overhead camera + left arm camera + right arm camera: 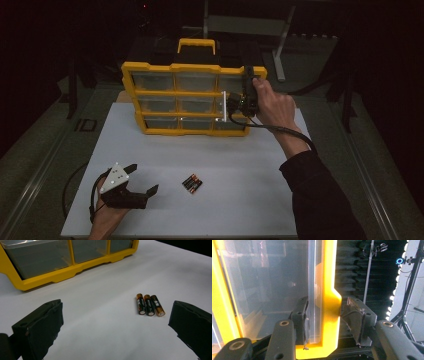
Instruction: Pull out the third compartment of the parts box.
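At the organizer's right edge, your right hand [274, 107] reaches forward with the forearm stretched across the white table [240, 165], holding the right gripper [248, 92] against the yellow parts organizer [192, 98] that stands upright at the far side. The right gripper view shows what the high view cannot: its jaws straddle the yellow frame edge and a clear bin front beside it, the left pad against the clear plastic, the right pad just touching or nearly touching the yellow rim; I cannot tell whether they press. Near the front left corner, your left hand [107, 212] rests low on the table with the left gripper [142, 180] pointing toward the middle, jaws wide and holding nothing. The left gripper view shows three batteries [150, 305] lying side by side, touching, between the jaws' line of sight and nearer the right jaw.
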